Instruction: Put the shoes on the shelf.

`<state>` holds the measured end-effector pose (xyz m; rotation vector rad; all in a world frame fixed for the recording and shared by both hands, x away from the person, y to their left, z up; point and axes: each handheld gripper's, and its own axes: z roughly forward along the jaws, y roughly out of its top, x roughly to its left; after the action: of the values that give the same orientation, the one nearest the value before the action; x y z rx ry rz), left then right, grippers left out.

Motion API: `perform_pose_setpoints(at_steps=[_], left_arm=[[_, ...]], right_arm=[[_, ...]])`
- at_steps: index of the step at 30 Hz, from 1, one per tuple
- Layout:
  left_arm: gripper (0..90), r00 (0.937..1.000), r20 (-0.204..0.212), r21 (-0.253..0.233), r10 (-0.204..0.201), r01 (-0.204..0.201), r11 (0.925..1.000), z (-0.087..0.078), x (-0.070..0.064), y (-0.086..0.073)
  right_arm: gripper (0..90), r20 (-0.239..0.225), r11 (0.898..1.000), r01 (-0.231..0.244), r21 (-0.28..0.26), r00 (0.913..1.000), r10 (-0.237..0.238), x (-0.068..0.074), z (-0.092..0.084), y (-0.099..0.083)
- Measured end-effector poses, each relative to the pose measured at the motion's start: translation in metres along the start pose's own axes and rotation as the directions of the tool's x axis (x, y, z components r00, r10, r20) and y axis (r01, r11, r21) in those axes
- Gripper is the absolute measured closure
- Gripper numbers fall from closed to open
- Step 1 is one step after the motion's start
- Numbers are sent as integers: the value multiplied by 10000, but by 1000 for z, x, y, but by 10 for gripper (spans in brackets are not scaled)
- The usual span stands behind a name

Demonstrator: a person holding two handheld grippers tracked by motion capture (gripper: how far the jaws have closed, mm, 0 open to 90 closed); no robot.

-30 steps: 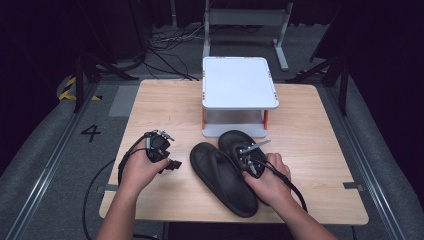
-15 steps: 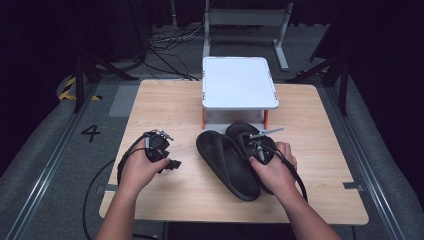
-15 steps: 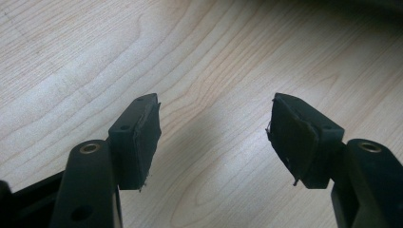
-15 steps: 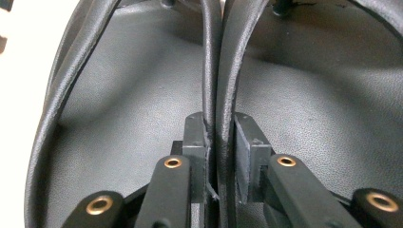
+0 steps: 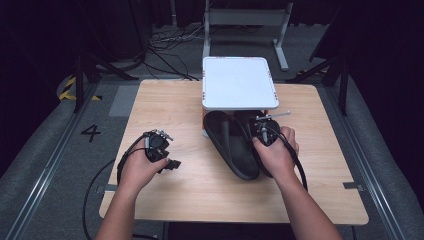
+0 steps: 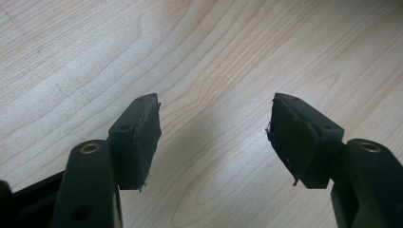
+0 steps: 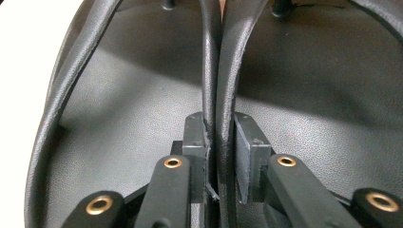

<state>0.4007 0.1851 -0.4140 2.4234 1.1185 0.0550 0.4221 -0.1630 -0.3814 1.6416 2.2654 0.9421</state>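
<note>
Two black sandals [image 5: 232, 144] lie side by side on the bench [image 5: 190, 100], their far ends reaching under the white stand [image 5: 239, 82]. The right hand-held gripper [image 7: 219, 156] is clenched on their inner straps [image 7: 215, 76], both pinched together between its pads; one footbed spreads to each side of it. Well off to that gripper's left, the left hand-held gripper [image 6: 214, 137] is released, its jaws spread wide over bare wood just above the bench.
</note>
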Motion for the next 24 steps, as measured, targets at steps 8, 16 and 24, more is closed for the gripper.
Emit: perform_pose_setpoints(at_steps=[8, 16, 24], left_arm=[[357, 10000, 21, 5, 59, -59, 10000, 0, 1, -1], [357, 10000, 54, 1, 45, -45, 10000, 0, 1, -1], [357, 10000, 50, 26, 41, -41, 10000, -1, 2, -2]], right_arm=[[776, 155, 9989, -316, -352, 9994, 321, 0, 11, 18], [775, 921, 9983, -401, -414, 9948, 438, -3, 22, 32], [776, 996, 9946, -583, -856, 9928, 668, -5, 26, 32]])
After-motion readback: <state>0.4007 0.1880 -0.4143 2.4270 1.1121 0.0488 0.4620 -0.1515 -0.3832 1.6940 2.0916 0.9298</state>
